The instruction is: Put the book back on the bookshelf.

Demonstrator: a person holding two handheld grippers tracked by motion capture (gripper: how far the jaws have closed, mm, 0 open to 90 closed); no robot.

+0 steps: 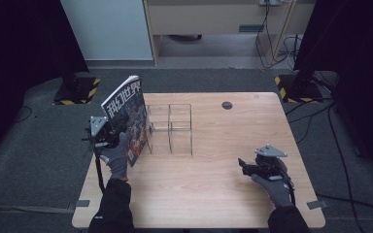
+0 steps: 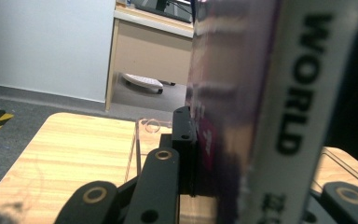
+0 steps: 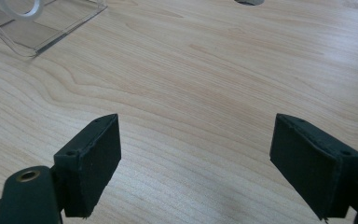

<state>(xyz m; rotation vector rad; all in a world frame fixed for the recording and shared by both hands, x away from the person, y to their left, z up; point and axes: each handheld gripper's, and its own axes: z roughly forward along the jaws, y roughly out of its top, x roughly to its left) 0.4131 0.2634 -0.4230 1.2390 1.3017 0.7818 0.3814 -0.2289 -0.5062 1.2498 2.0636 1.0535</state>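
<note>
Clamping magazine [image 1: 124, 114]: left gripper [image 2: 200, 154] | spine reads WORLD up close

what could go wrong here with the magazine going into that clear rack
1. The left gripper pinches the magazine near its lower part, so the tall, tilted top could flop or slide in the grip.
2. The magazine's bottom edge sits beside the clear rack; it might catch a thin divider and push the light rack across the table.
3. The right gripper rests open and apart from the rack, so nothing steadies it.
</note>
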